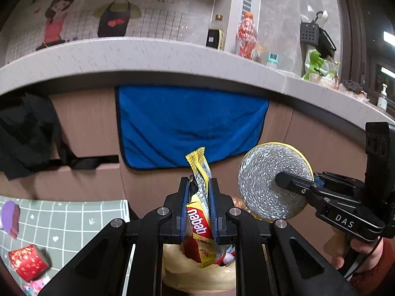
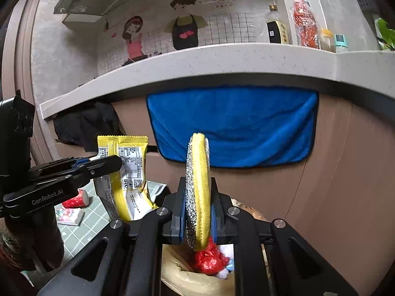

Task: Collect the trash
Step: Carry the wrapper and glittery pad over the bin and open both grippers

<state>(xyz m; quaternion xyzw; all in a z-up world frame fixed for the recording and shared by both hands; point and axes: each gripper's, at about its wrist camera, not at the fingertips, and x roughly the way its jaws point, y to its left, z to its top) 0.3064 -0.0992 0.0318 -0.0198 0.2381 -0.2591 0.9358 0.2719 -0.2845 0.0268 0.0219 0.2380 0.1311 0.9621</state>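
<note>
- Both loads hover right above the cream plastic trash bag (image 1: 197, 273), its mouth wide under the fingers: best to centre each piece over that opening, drop low, then let go one at a time.
- The left gripper (image 1: 199, 204) is clamped tight on the yellow "nabati" wafer wrapper (image 1: 198, 197), which stands upright between its blue pads.
- The right gripper (image 2: 197, 209) pinches the round yellow-backed silver scouring pad (image 2: 197, 192) on edge, over the bag's red crumpled plastic (image 2: 209, 259).
</note>
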